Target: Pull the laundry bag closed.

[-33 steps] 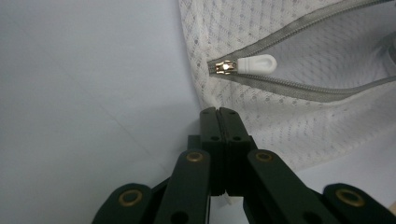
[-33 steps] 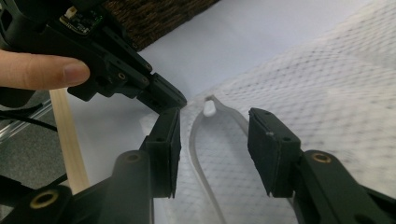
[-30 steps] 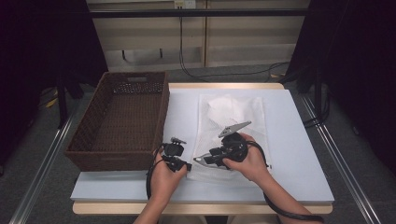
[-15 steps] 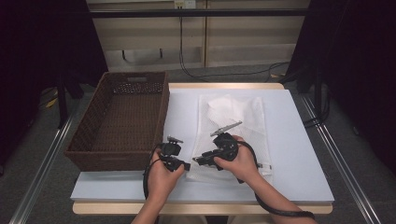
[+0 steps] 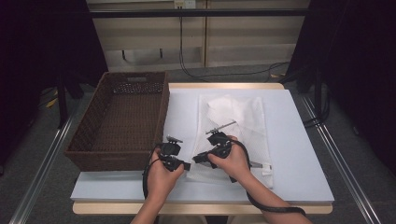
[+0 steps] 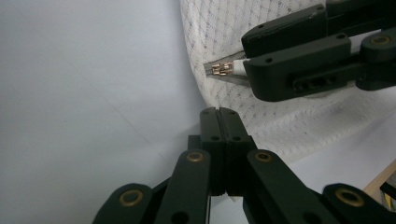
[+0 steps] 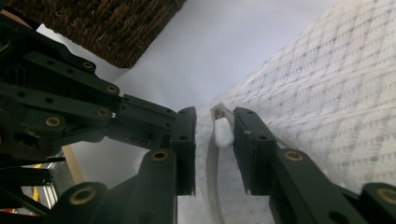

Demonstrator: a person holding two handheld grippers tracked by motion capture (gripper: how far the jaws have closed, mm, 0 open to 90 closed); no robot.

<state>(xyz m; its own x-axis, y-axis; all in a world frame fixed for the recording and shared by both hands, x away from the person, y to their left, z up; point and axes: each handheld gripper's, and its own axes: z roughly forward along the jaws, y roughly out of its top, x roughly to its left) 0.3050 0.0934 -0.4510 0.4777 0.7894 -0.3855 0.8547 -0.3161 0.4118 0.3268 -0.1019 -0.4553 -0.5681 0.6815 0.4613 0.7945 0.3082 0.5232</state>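
High view, left to right: wicker basket [image 5: 119, 122] sits at the table's left, your left gripper [image 5: 186, 165] is just off its near right corner, and your right gripper [image 5: 196, 158] faces it over the near left corner of the white mesh laundry bag [image 5: 243, 121], which lies flat mid-table on the pale blue tabletop [image 5: 299, 140]. Left gripper view shows your left claw clenched at the bag's edge, and what looks like a sliver of mesh below the jaws; whether it's pinched between them can't be told. Right gripper view shows your right claw released, jaws straddling the white zipper pull [image 7: 223, 132] with a gap on both sides, not yet touching. In the left gripper view, the brass slider [image 6: 221, 69] sits just ahead of the right claw's tips. My read on handling: the bag is light, soft and floppy, so it'll drag and bunch if only one end is held. The pull tab is small, smooth and probably slippery. Take it square across the tab, close to the slider, and keep the left claw anchoring the fabric by the zipper end so the track stays taut.
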